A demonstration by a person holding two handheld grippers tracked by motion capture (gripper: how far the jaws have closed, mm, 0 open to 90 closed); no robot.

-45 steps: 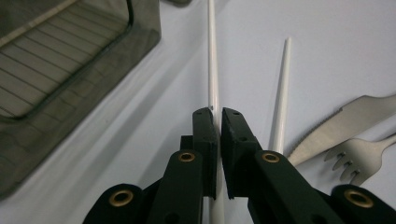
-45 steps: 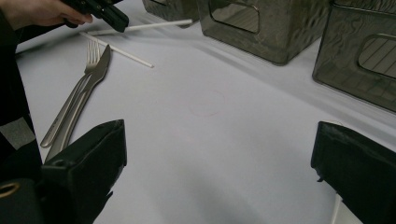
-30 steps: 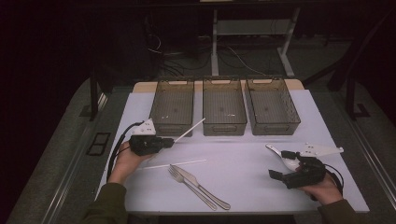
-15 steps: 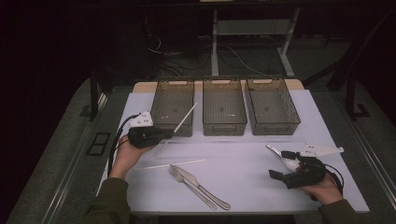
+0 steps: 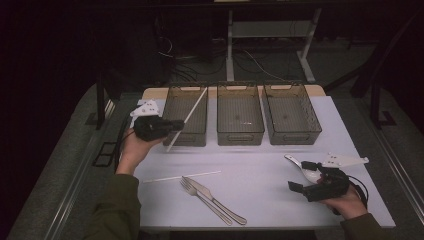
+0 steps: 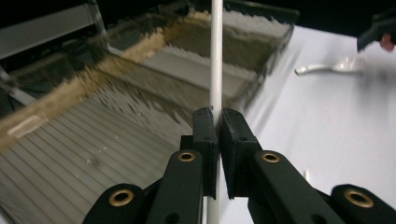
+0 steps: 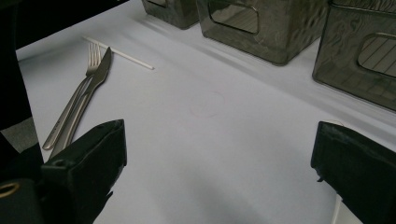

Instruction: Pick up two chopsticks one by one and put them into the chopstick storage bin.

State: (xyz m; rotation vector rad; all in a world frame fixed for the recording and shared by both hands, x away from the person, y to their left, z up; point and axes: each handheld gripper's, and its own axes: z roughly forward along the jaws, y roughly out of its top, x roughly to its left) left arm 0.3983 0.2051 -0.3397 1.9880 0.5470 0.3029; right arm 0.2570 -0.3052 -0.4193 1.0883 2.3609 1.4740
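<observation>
Straw (image 5: 187,119), thin and white, sits pinched between the jaws of the left gripper (image 5: 176,125), which is clamped tight on it; in the left gripper view the black pads meet on the straw (image 6: 215,70) just above its lower part. Seen from the high view, the straw slants up and away across the left bin (image 5: 186,114), its upper end reaching toward the far rim and its lower end hanging past the near wall, over the white table (image 5: 260,170). The gripper itself is held at the bin's near left corner, off the table surface.

Three smoky, see-through bins stand in a row along the table's far edge: the left one, the middle bin (image 5: 240,114) and the right bin (image 5: 291,114), with narrow gaps between them.

A second straw (image 5: 182,176) lies flat on the table near the front, well apart from the bins. Just beside it, toward the near edge, a fork (image 5: 199,194) and a knife (image 5: 217,199) lie side by side and touching.

The right gripper (image 5: 300,175) rests low near the table's right front corner, jaws spread wide with nothing between them; in the right gripper view bare table lies between its two pads. A white spoon (image 5: 302,168) lies just beside it. The middle of the table, between cutlery and bins, is open surface.
</observation>
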